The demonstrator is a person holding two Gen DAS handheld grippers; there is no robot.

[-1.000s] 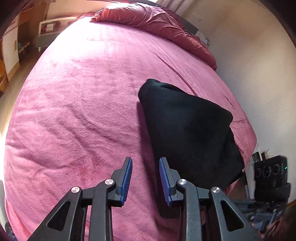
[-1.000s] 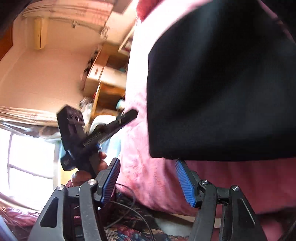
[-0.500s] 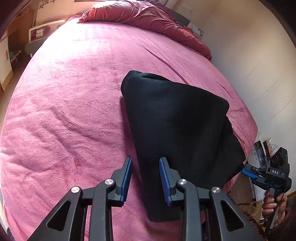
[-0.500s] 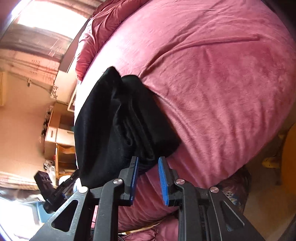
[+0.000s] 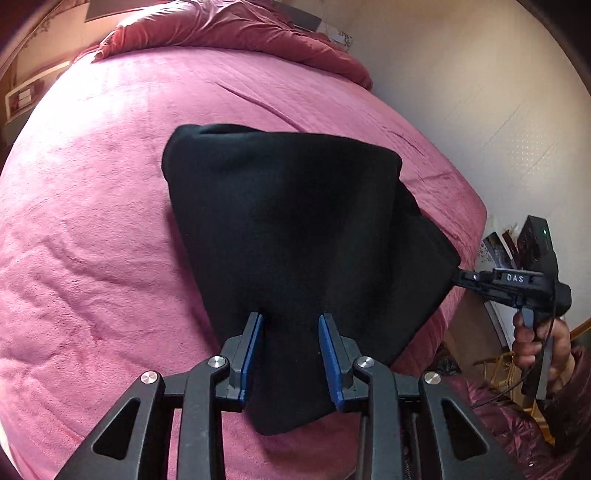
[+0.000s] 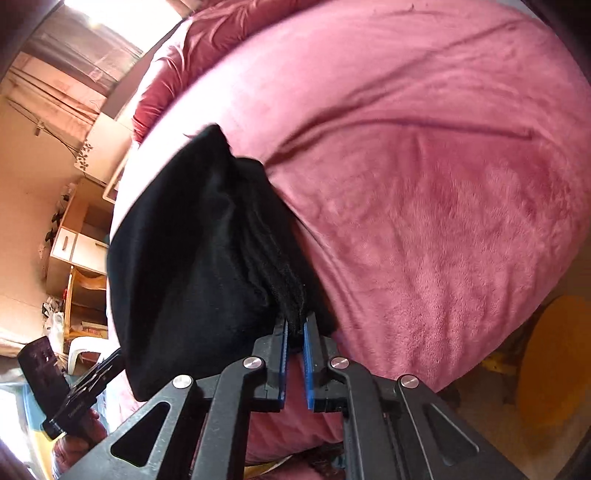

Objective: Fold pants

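Note:
The black pants (image 5: 291, 229) lie folded into a thick stack near the right edge of the pink bed (image 5: 92, 184). My left gripper (image 5: 290, 339) is open, its blue-padded fingers straddling the near edge of the stack. My right gripper (image 6: 294, 334) is shut on the stack's layered corner (image 6: 291, 306); it also shows in the left wrist view (image 5: 480, 278) at the stack's right corner. The pants (image 6: 192, 266) fill the left of the right wrist view.
A bunched red duvet (image 5: 236, 33) lies along the far end of the bed. A pale wall (image 5: 480, 92) runs close along the bed's right side. Wooden shelves and drawers (image 6: 74, 251) stand beyond the bed. A yellow object (image 6: 554, 350) sits on the floor.
My left gripper moved forward and right until its open fingers straddle the stack's near edge. My right gripper swung round to the stack's corner and closed on it.

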